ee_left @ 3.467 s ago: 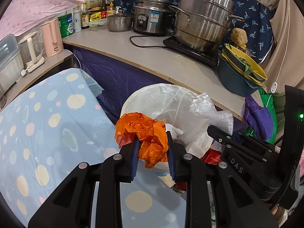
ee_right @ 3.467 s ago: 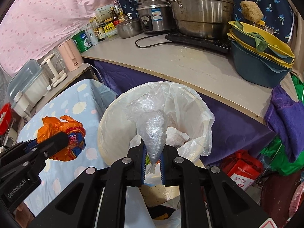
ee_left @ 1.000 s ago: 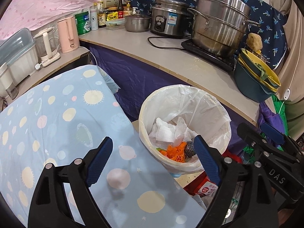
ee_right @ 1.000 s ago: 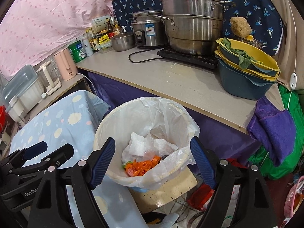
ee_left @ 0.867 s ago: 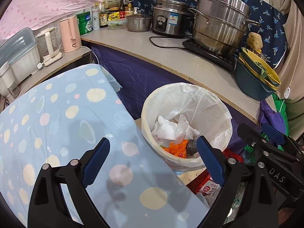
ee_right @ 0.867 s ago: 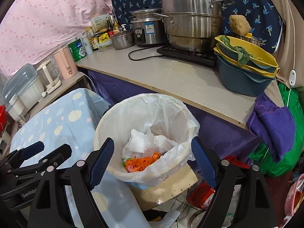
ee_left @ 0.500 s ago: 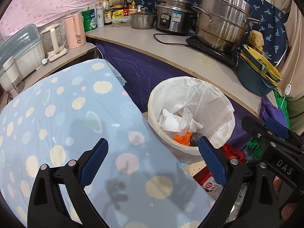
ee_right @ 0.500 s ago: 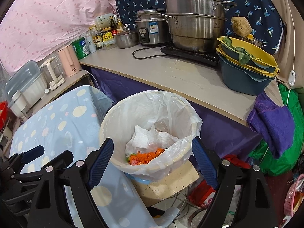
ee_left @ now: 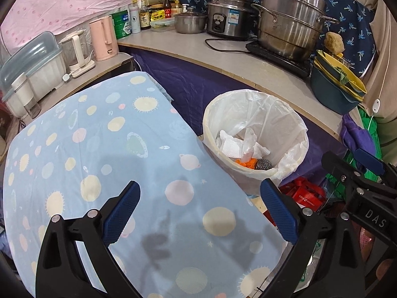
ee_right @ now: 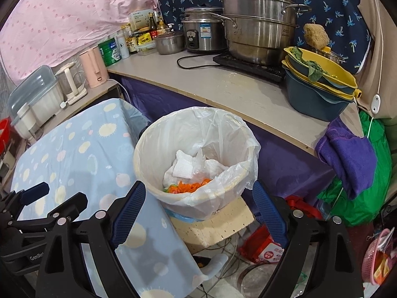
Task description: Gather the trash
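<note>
A trash bin (ee_left: 223, 114) lined with a white plastic bag stands beside the table; it also shows in the right wrist view (ee_right: 153, 146). Inside lie white paper (ee_left: 233, 145), a clear plastic bag (ee_left: 249, 139), the orange wrapper (ee_left: 245, 162) and a steel scourer (ee_left: 263, 164). The orange wrapper (ee_right: 191, 185) and white paper (ee_right: 188, 166) show in the right wrist view too. My left gripper (ee_left: 199, 211) is open and empty above the table's blue spotted cloth (ee_left: 86, 149). My right gripper (ee_right: 198, 208) is open and empty, near the bin's front rim.
A counter (ee_right: 223, 84) behind the bin holds a steel steamer pot (ee_right: 258, 22), a rice cooker (ee_right: 201, 34), stacked basins (ee_right: 320, 87), bottles and a pink kettle (ee_right: 93, 67). A purple towel (ee_right: 347, 154) hangs off the counter. Red packets (ee_right: 263, 250) and a pink basket (ee_right: 379, 258) lie on the floor.
Both grippers let go of the orange wrapper and the clear plastic bag, which now lie in the bin. Both grippers have since drawn back and up from the bin, jaws wide.
</note>
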The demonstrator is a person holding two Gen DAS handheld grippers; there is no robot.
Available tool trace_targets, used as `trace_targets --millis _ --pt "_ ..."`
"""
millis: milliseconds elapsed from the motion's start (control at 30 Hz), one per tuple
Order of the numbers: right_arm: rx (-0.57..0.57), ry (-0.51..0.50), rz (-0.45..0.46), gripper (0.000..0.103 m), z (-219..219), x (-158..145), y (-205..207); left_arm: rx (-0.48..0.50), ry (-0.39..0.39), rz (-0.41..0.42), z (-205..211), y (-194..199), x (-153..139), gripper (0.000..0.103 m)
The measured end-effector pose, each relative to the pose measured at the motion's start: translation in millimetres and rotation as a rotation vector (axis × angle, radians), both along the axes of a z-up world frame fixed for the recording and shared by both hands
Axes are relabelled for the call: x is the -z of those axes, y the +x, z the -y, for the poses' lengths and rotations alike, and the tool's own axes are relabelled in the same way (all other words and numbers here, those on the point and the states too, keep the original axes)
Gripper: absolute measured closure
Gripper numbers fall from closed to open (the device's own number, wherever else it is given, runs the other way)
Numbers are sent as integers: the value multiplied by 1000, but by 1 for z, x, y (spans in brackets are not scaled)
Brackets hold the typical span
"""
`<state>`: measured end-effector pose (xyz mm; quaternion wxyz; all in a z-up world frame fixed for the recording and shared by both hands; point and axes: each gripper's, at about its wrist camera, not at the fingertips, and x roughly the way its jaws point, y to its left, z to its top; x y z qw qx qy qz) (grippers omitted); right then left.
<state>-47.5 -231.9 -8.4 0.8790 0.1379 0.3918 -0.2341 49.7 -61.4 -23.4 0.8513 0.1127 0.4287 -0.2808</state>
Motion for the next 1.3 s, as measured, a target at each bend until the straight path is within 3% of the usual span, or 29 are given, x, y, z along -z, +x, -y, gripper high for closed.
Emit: trace_targets --millis 1300 --pt "-36 -2 -69 18 3 -4 -5 -53 99 -7 8 -19 -7 10"
